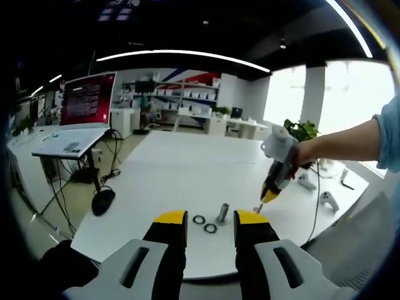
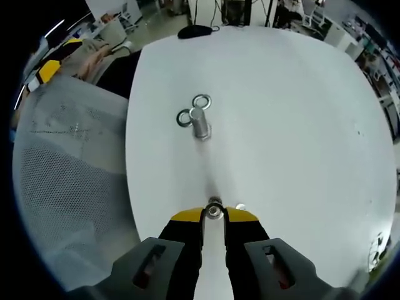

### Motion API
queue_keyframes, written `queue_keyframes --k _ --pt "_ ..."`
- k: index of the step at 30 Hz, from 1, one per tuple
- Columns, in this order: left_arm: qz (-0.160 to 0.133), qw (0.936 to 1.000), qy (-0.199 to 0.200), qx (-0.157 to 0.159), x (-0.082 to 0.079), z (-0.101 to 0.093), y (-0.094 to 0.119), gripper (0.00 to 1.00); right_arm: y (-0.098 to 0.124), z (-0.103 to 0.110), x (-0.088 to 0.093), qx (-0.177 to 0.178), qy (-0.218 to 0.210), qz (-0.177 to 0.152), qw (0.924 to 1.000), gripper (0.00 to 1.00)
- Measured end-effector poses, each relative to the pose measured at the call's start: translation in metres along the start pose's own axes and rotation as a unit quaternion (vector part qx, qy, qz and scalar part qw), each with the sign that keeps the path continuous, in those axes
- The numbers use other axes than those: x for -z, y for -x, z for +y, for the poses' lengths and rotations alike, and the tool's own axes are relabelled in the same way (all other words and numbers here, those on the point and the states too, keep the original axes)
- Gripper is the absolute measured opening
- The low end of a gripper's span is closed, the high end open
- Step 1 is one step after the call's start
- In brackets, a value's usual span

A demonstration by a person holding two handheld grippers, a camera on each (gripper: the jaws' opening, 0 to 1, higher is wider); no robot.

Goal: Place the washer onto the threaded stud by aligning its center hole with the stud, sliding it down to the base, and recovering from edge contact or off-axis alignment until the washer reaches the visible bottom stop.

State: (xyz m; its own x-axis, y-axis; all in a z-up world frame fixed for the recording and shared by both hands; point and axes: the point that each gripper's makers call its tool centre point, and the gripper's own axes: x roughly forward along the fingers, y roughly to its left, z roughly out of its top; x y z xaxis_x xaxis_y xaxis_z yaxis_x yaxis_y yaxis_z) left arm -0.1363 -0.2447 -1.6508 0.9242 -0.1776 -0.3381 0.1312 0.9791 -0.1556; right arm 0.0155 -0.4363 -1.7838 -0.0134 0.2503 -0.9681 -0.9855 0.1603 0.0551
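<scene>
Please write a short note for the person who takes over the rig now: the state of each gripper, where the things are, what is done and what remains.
Right gripper: shut on a washer, low over the white table, short of the threaded stud.
Left gripper: open, empty, hovering at the near table edge.
Stud stands upright on the table; two spare washers lie beside it.
Done: one washer picked up.
Left: bring it over the stud, line up the hole, slide it down to the base.

I see bright daylight from the windows (image 1: 350, 94) glaring on the white table (image 2: 281, 125); fisheye bends edges, focus slightly soft.
</scene>
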Motion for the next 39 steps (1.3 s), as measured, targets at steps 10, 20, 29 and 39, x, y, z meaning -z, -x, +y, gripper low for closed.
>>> queue_keyframes --k 10,20,29,39 --pt "-0.004 1.0000 0.002 0.000 -0.001 0.000 0.000 0.27 -0.006 0.004 0.003 -0.006 0.003 0.007 1.0000 0.13" --pt "-0.005 1.0000 0.003 -0.001 -0.002 0.001 0.000 0.27 -0.011 0.004 0.004 -0.006 0.002 0.010 0.9999 0.13" --pt "0.000 1.0000 0.002 -0.001 -0.001 0.001 -0.001 0.27 -0.016 0.002 0.006 -0.007 -0.001 0.010 0.9999 0.13" --pt "0.004 1.0000 -0.001 -0.001 0.001 0.001 0.000 0.27 -0.022 0.001 0.006 -0.007 -0.002 0.013 0.9999 0.13"
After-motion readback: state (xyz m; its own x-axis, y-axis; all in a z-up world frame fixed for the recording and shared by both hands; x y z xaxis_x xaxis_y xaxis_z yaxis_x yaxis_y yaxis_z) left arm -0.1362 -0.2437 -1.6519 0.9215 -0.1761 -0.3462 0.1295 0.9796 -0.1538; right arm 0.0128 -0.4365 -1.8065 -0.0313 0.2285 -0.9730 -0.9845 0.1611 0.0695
